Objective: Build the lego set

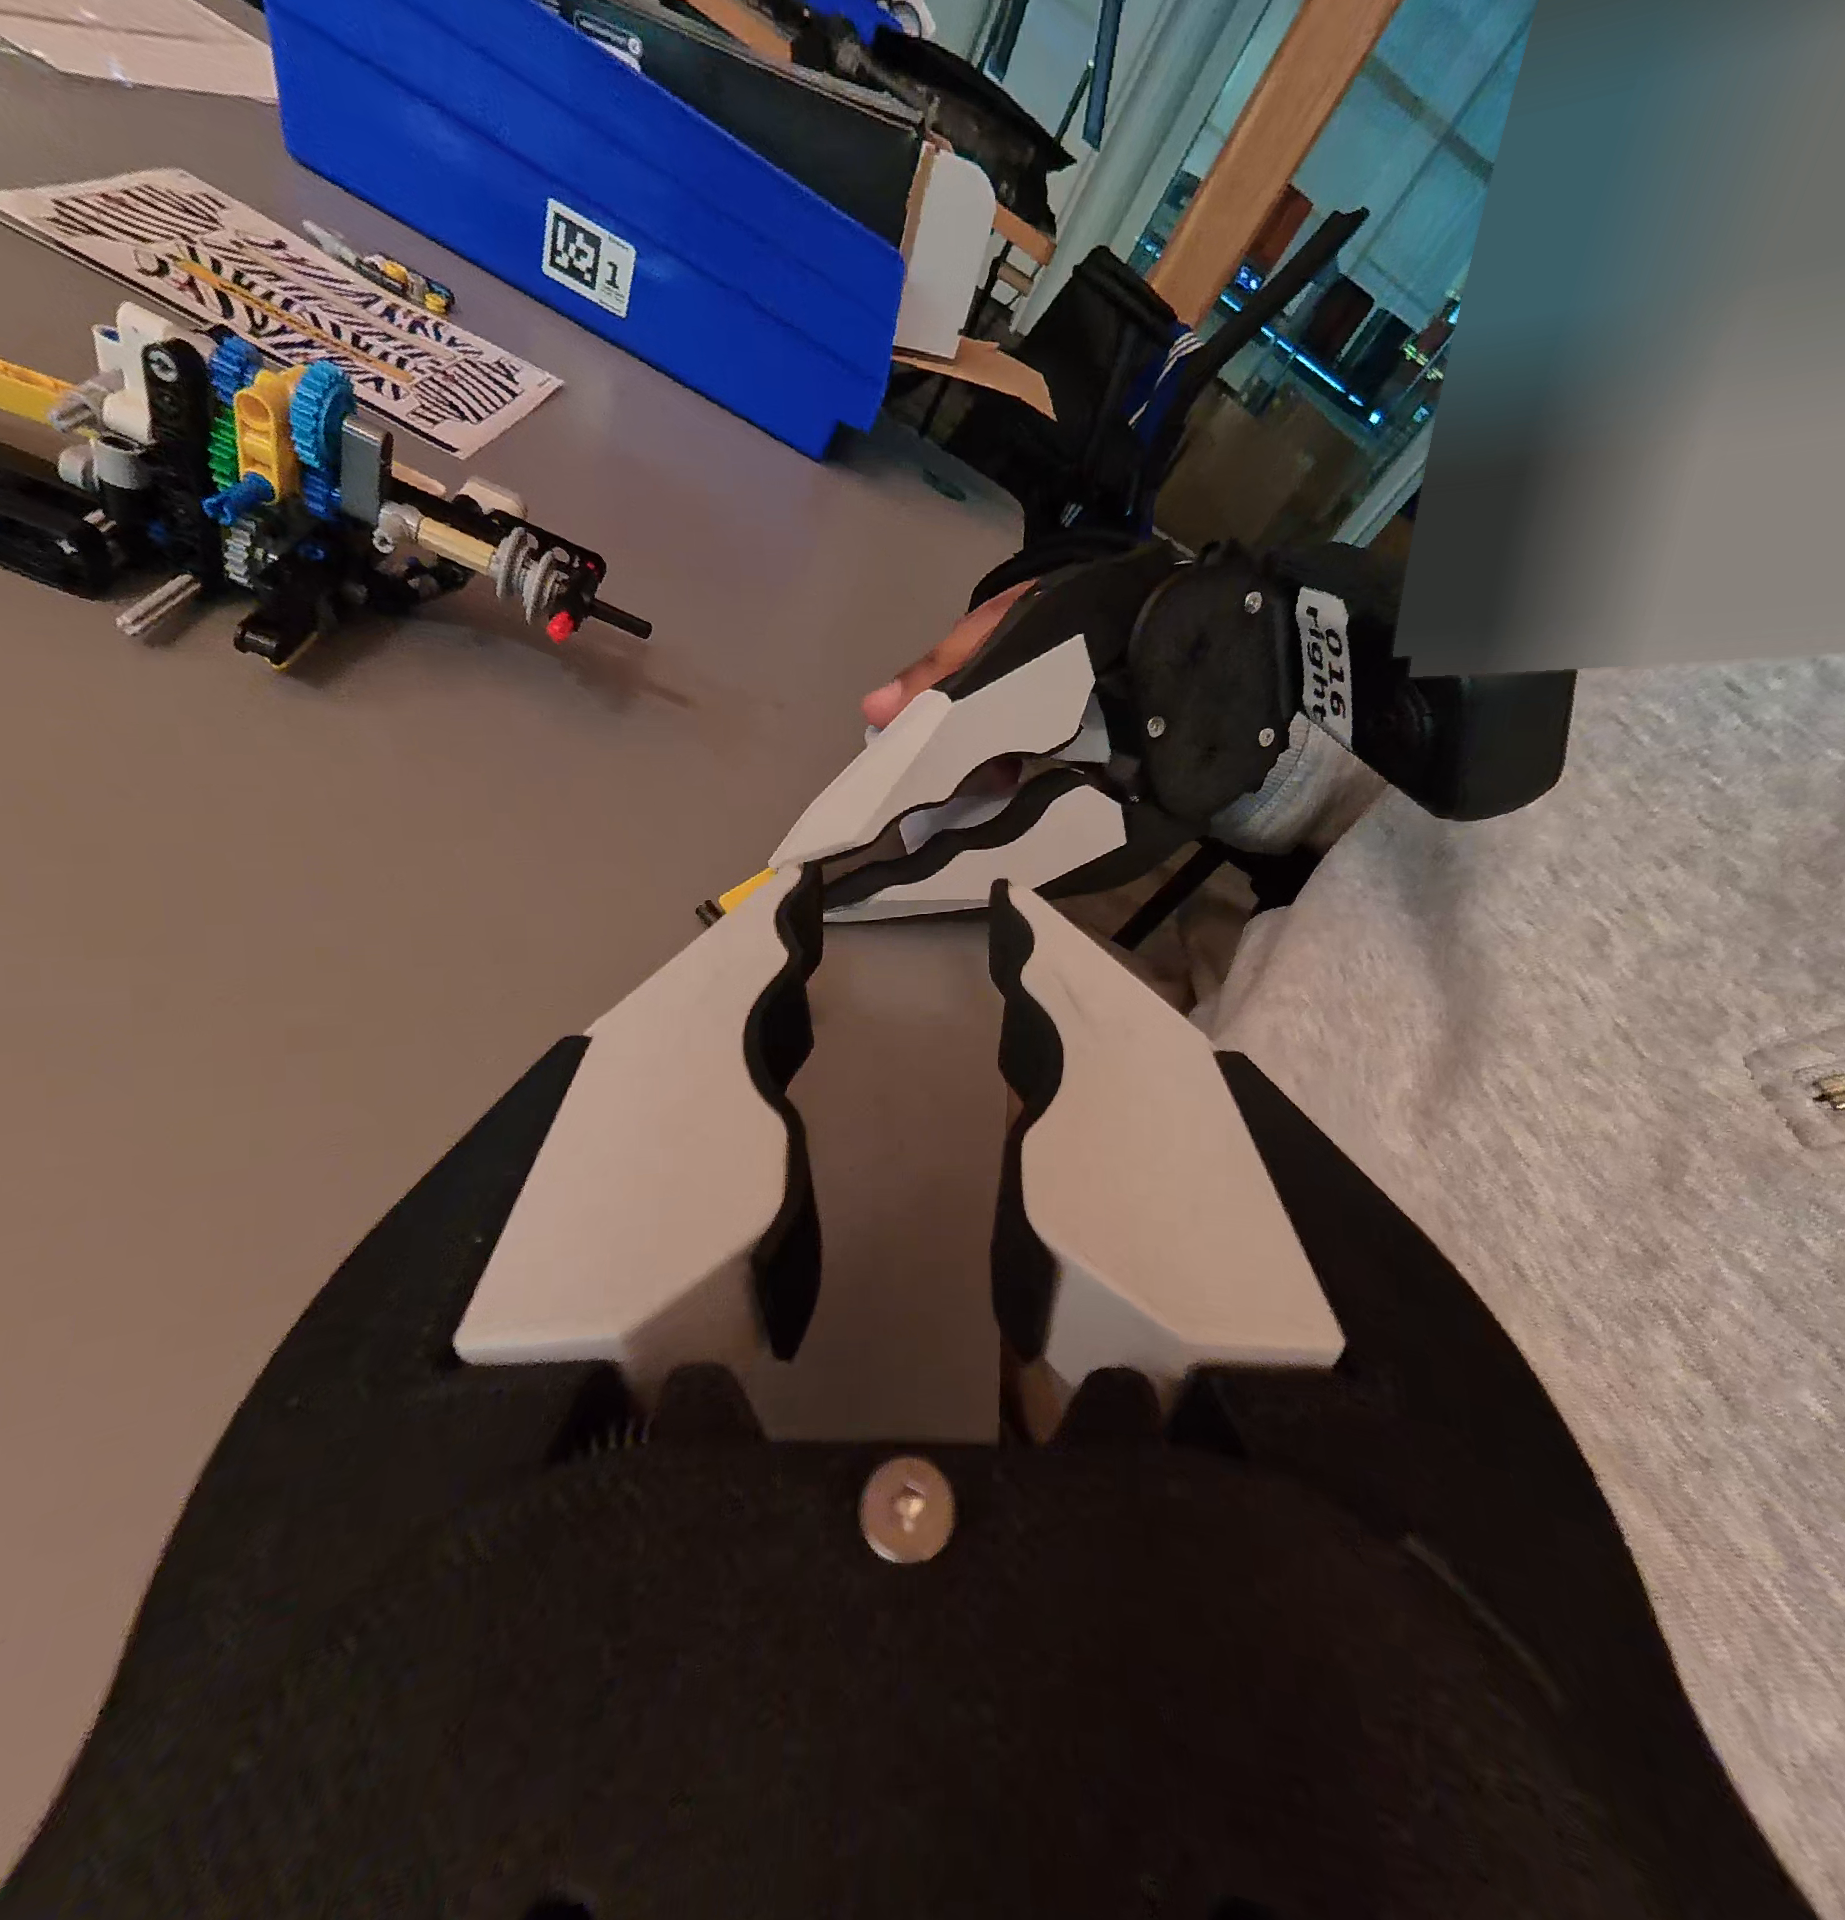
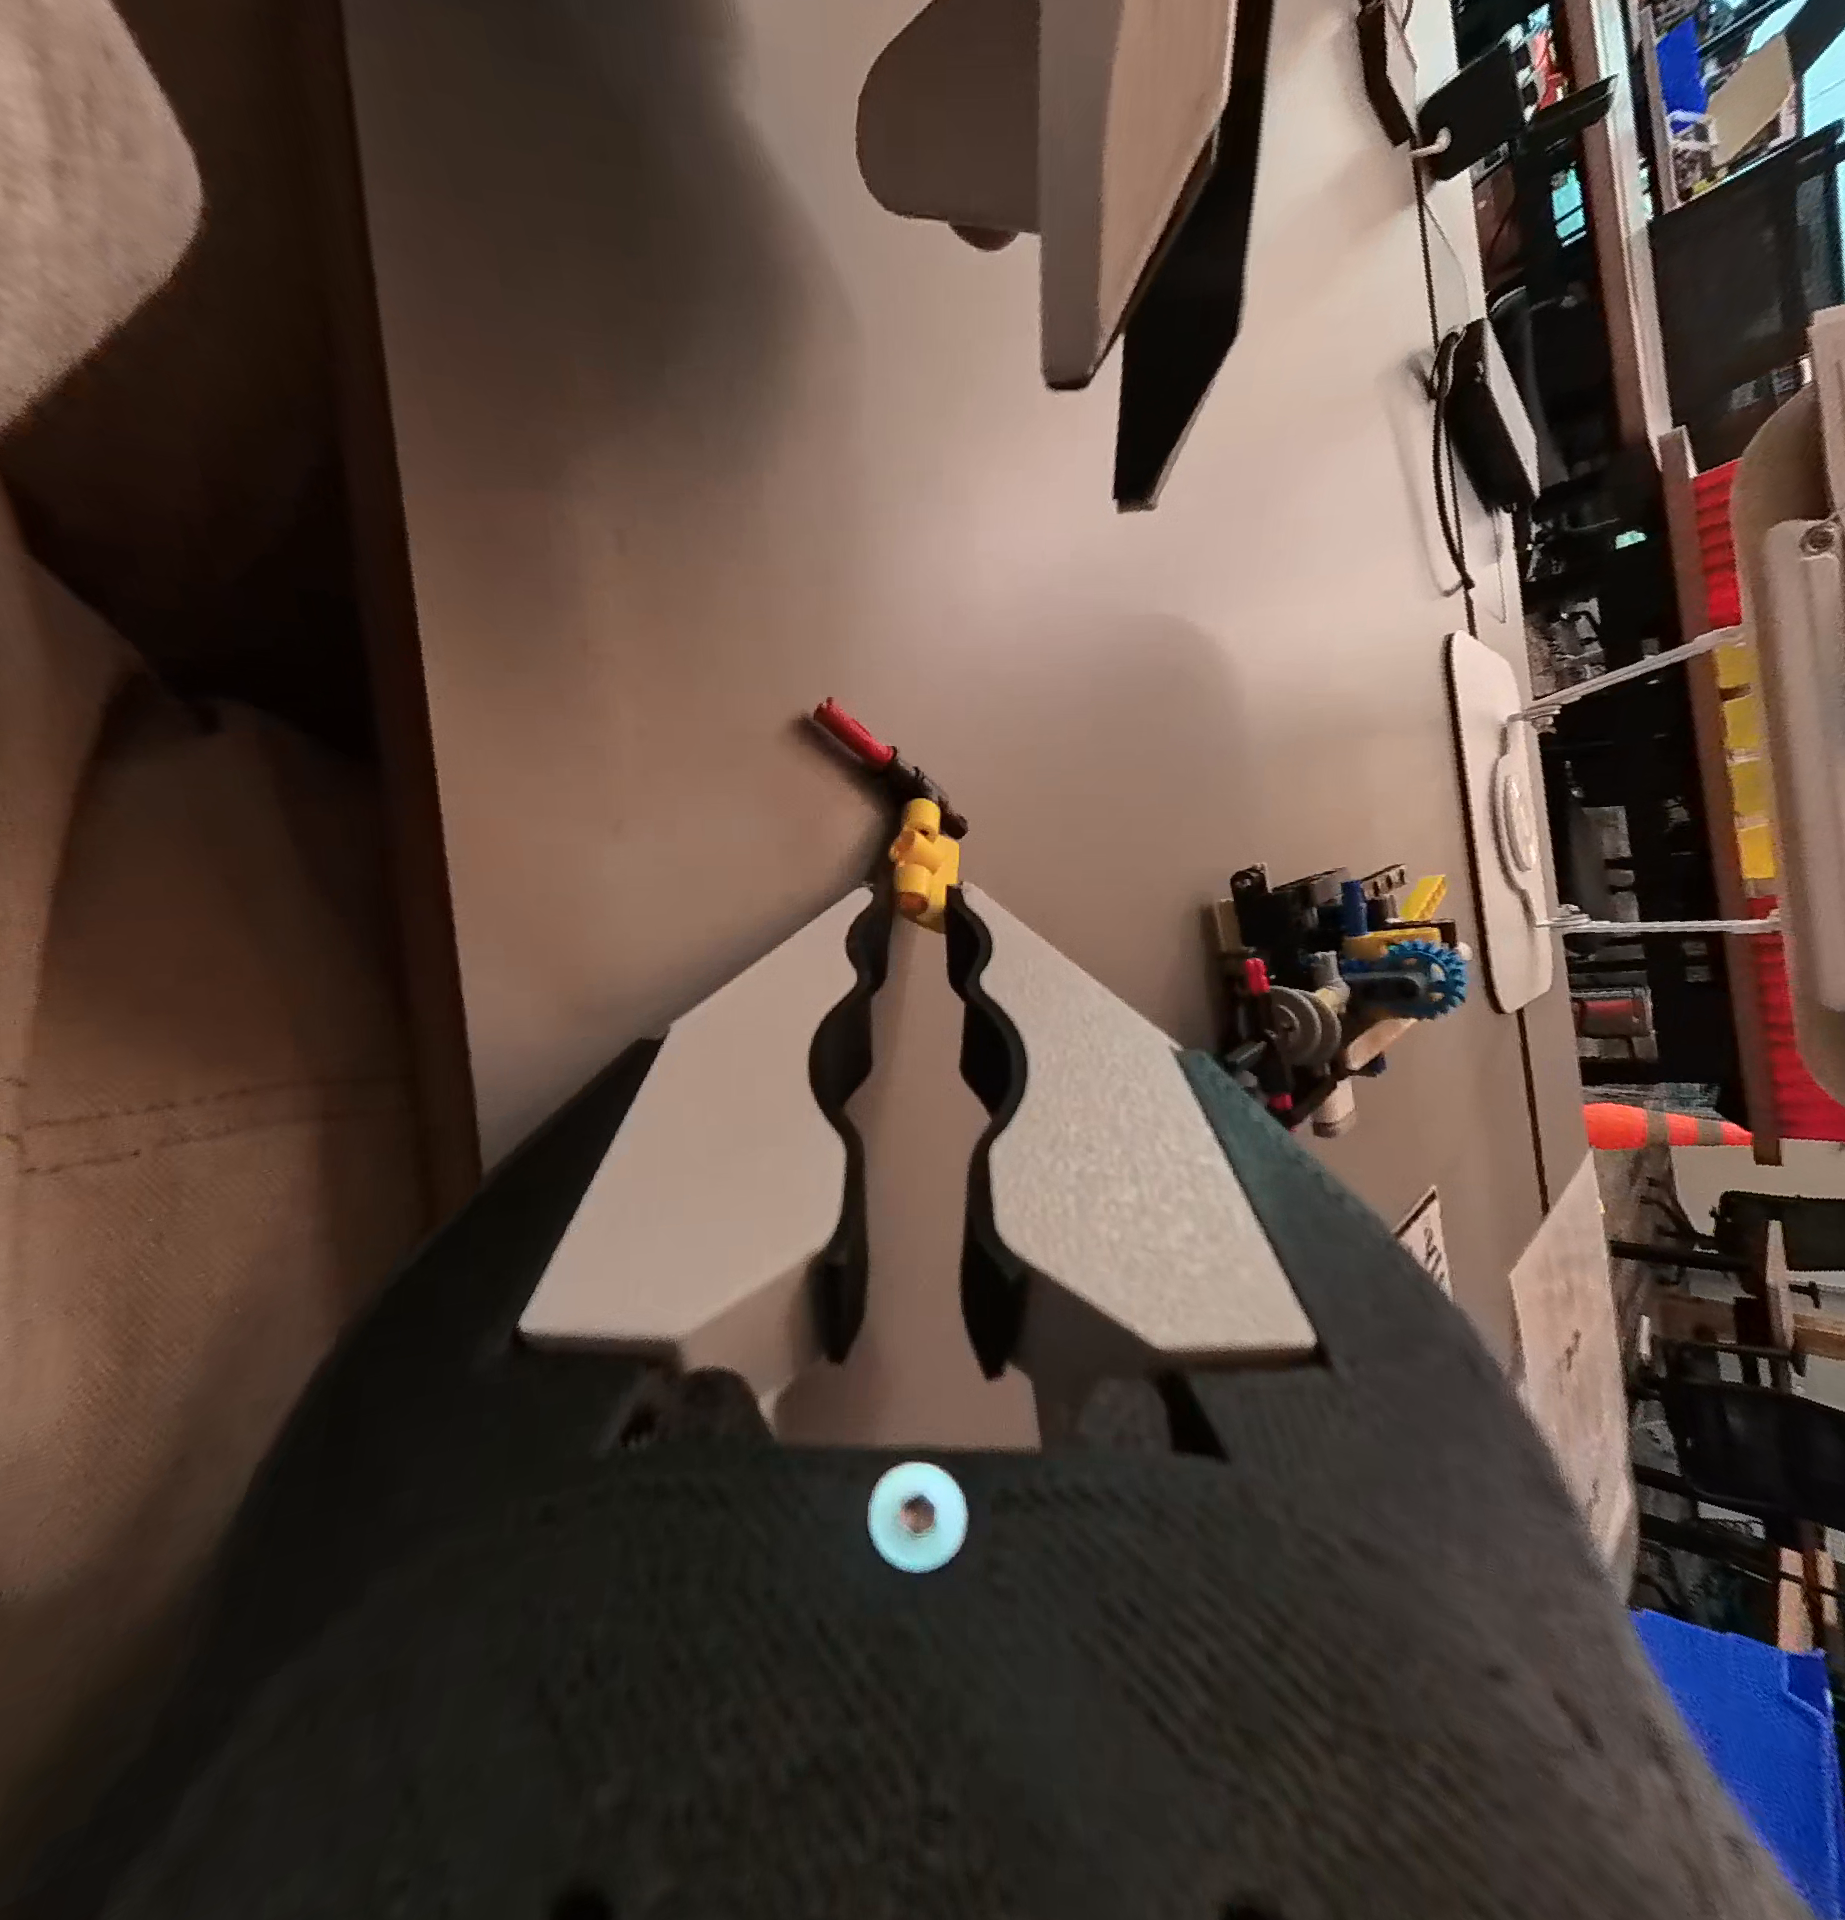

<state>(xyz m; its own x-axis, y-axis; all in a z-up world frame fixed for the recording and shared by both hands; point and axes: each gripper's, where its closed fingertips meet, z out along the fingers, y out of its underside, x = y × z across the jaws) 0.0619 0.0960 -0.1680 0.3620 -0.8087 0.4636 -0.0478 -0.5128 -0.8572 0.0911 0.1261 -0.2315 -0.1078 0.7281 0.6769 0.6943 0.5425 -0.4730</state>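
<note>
You are pinching a small subassembly in the right gripper point(image 2: 913, 902): its fingers are closing narrowly on a yellow connector point(image 2: 924, 858), from which a black axle point(image 2: 920, 781) and a red pin point(image 2: 856, 729) are sticking out over the grey table point(image 2: 627, 540). The left gripper point(image 1: 902, 899) is hovering just beside it with its fingers parted and nothing between them. The main lego model point(image 1: 274, 488), a dense cluster of black beams, blue gears and a yellow liftarm, is lying well apart on the table, near the sticker sheet point(image 1: 274, 301) and the blue bin point(image 1: 606, 197). The held piece is probably very light, rigid and smooth, so it is liable to swivel in a tip grip; the axle and pin are likely only friction-fitted and may slide out under side load. You are best taking hold across the connector's flat faces, leaving the axle free. For the model, you are better off gripping the stiff black beams, not the gears.
</note>
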